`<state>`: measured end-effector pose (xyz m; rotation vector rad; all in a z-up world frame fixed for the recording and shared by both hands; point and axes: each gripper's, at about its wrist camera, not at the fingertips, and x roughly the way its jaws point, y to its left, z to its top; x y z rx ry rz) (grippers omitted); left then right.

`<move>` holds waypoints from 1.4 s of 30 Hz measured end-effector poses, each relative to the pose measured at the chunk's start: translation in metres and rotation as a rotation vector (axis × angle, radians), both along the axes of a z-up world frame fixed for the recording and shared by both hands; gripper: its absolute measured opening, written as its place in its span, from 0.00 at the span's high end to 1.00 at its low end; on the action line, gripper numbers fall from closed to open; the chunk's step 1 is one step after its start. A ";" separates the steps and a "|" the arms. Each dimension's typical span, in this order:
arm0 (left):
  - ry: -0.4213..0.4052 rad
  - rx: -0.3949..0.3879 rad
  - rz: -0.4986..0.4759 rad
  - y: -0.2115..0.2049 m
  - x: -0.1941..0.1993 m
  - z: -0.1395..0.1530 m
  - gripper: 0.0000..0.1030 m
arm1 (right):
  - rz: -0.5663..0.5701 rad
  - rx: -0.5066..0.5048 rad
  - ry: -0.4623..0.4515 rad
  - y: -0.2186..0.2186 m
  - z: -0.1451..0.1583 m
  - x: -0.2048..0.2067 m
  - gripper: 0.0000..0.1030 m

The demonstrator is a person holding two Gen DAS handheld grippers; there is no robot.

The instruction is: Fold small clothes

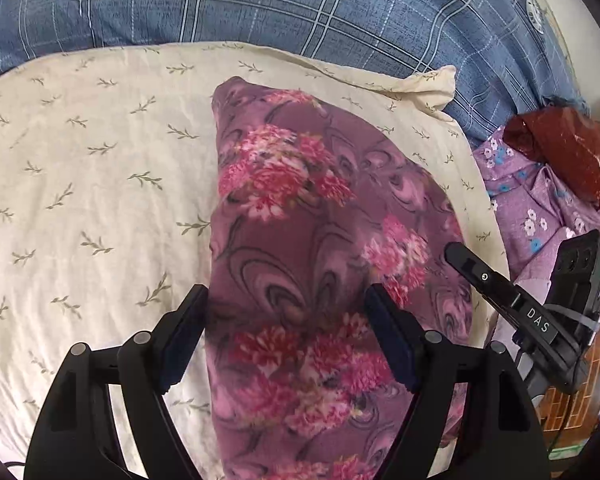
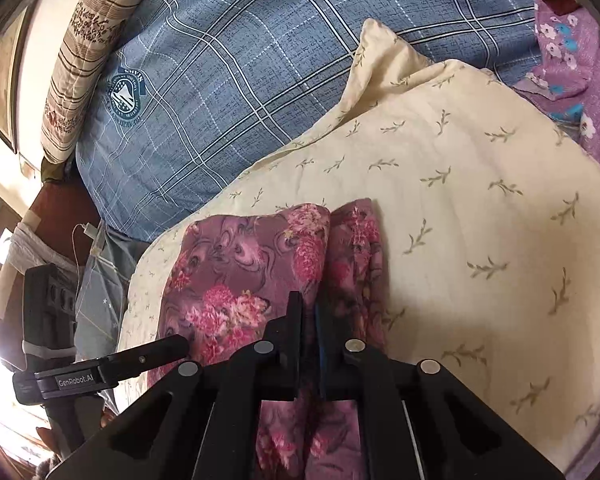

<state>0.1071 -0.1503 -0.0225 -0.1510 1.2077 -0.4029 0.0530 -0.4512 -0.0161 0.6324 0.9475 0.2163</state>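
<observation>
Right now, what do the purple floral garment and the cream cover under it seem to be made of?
Purple floral garment: looks like thin, soft printed fabric with a faint sheen; it drapes and folds limply. Cream cover: seemingly matte woven cotton, finely creased, with a small leaf-sprig print. Neither fiber is certain.

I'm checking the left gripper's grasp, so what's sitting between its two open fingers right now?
In the left wrist view, the purple floral garment fills the gap of the left gripper; its jaws stand wide apart and are not closed on it.
</observation>
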 end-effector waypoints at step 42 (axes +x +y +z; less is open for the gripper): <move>0.094 -0.101 0.003 0.020 0.002 -0.011 0.23 | 0.109 -0.043 -0.067 0.026 0.025 0.011 0.94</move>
